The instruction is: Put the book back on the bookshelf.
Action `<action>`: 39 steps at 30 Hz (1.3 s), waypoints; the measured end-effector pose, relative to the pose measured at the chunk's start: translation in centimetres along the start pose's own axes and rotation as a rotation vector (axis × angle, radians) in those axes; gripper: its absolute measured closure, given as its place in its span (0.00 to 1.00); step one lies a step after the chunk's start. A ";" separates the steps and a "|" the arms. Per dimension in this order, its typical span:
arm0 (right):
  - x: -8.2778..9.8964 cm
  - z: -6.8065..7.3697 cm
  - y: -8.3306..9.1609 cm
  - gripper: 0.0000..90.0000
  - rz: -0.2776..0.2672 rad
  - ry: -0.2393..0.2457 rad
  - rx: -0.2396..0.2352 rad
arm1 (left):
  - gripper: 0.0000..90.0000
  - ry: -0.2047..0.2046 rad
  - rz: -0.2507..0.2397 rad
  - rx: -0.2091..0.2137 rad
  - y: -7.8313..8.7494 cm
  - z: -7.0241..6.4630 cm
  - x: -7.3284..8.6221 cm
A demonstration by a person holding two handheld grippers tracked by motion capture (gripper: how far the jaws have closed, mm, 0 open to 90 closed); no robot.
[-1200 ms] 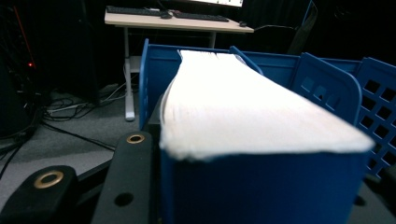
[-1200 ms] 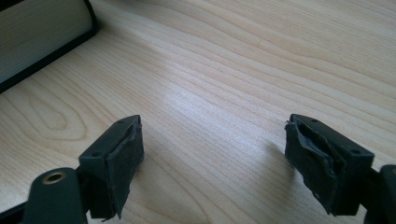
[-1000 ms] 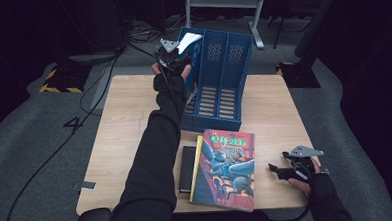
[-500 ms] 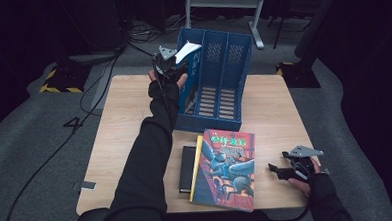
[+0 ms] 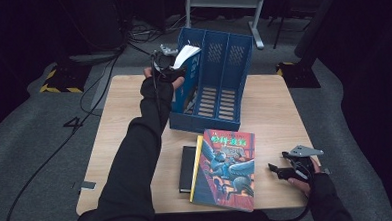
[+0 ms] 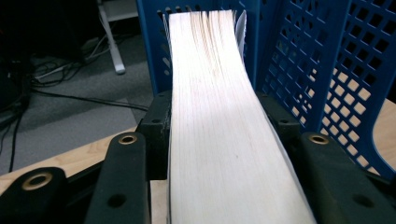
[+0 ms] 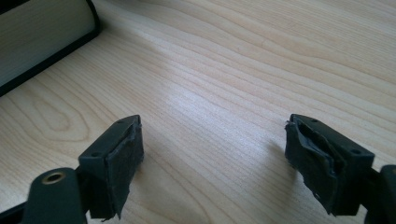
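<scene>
Left gripper (image 5: pixel 174 66) had book (image 6: pixel 219 116) between jaws, jaws just easing apart, at file rack (image 5: pixel 218 84) leftmost slot, table 11 o'clock. Right gripper (image 7: pixel 212 158) empty, jaws wide, over table (image 5: pixel 274 107) at 4 o'clock.

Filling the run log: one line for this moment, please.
left gripper: jaws just opening, book between, at file rack | right gripper: open, over table

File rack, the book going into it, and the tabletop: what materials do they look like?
Blue file rack: looks like moulded plastic with a slight sheen; its walls are perforated and slotted. Book between the left gripper jaws, which have just been opening: paper, a matte cream page block with fine sheet lines. Table: light wood grain, smooth with a soft glare; possibly laminate rather than solid wood.
</scene>
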State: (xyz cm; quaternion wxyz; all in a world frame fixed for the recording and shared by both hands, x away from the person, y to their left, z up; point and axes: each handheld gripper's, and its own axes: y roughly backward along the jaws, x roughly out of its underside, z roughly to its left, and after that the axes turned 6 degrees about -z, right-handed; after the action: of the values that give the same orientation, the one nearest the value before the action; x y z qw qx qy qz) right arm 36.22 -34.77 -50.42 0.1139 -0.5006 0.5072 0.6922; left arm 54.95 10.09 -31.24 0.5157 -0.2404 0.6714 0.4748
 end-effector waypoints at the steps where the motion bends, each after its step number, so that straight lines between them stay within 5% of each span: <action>1: 0.0 0.0 0.0 0.22 0.001 0.000 -0.001 | 0.58 -0.002 0.008 0.002 0.0 -0.1 0.0; 11: -0.1 0.0 -0.1 0.22 0.001 0.003 -0.008 | 0.51 -0.010 0.123 -0.011 -0.2 -0.1 -0.7; 15: -0.1 0.0 -0.1 0.22 0.002 0.002 -0.009 | 0.63 -0.053 0.170 -0.052 -0.3 -0.5 -1.1; 26: -0.1 0.0 -0.1 0.22 0.001 0.000 -0.008 | 0.67 -0.032 0.130 -0.044 -0.9 -0.6 -1.8; 39: -0.1 0.0 -0.1 0.22 0.001 -0.001 -0.007 | 0.67 0.004 0.079 -0.090 -2.9 0.0 -4.2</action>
State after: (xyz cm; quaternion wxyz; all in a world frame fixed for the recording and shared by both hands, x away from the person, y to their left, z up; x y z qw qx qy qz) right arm 36.29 -34.73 -50.41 0.1119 -0.5004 0.5052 0.6942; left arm 58.73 8.12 -28.49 0.4839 -0.2378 0.6594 0.5240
